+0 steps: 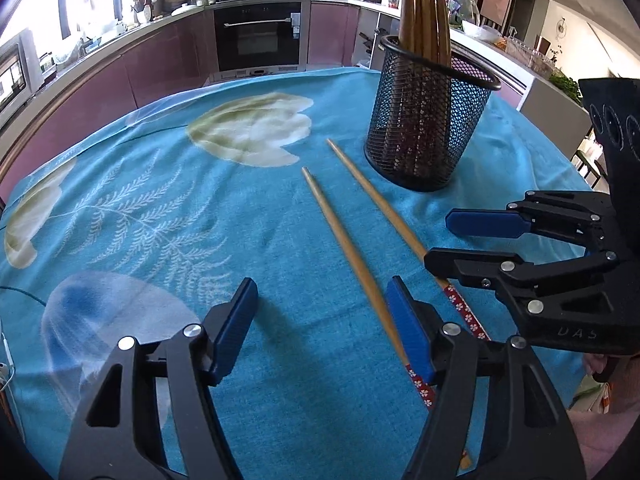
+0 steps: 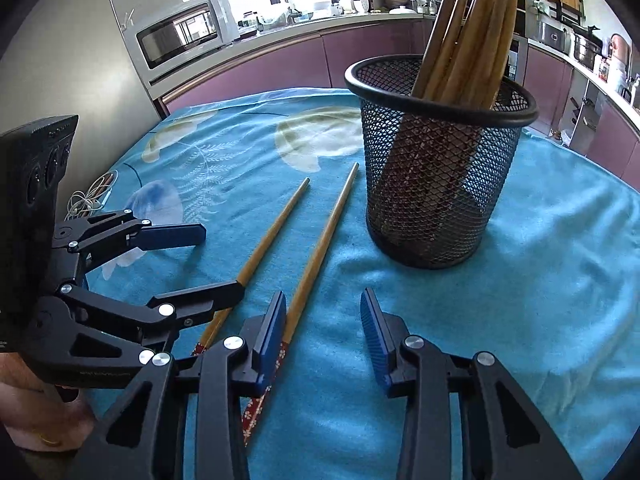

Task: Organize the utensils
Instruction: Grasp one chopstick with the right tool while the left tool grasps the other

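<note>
Two bamboo chopsticks with red flowered ends lie side by side on the blue cloth: a left one (image 1: 346, 250) (image 2: 272, 232) and a right one (image 1: 380, 200) (image 2: 320, 240). A black mesh cup (image 1: 428, 120) (image 2: 436, 168) stands just beyond them with several chopsticks (image 1: 424, 12) (image 2: 472, 40) upright in it. My left gripper (image 1: 320, 312) (image 2: 218, 258) is open and empty, low over the cloth, left of the pair. My right gripper (image 2: 324, 320) (image 1: 438, 238) is open and empty, its left finger (image 2: 272, 332) over the right chopstick's red end.
The table is covered by a blue floral cloth (image 1: 160, 208). A tangle of white cable (image 2: 90, 196) lies at its left edge. Purple kitchen cabinets, an oven (image 1: 258, 36) and a microwave (image 2: 180, 32) stand beyond the table.
</note>
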The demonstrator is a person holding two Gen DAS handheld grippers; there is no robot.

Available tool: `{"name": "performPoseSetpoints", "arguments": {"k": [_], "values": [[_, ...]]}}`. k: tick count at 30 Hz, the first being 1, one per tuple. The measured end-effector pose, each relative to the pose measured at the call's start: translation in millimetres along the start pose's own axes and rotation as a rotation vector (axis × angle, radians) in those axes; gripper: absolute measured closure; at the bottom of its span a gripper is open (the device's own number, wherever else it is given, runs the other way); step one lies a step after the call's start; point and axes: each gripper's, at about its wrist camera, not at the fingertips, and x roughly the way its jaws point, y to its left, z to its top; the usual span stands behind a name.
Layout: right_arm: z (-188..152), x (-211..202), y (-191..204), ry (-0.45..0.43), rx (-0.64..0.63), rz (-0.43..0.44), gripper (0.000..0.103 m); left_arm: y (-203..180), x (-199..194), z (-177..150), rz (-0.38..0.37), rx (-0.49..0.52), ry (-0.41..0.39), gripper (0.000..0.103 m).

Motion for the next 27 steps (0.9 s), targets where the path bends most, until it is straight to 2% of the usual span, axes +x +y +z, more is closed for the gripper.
{"name": "performPoseSetpoints", "arguments": {"k": [7,9,19,21,23,27], "values": [[7,8,4,0.006,-0.019,0.001,0.071,-1,5,7,0.005,0.01,0.008,0.051],[9,10,6,0.005,-0.027,-0.002,0.072,0,7,9,0.012,0.012,0.009,0.06],[17,19,13,0.002,-0.05,-0.026,0.08,10,9,14,0.011,0.007,0.01,0.088],[17,19,13,0.001,-0.048,-0.028,0.086,11,9,14,0.018,0.007,0.007,0.093],[17,19,11,0.004,-0.041,-0.017,0.091,12,9,14,0.018,0.006,0.009,0.094],[17,18,7,0.004,-0.021,-0.002,0.095,14,9,13,0.035,0.0,0.014,0.09]]}}
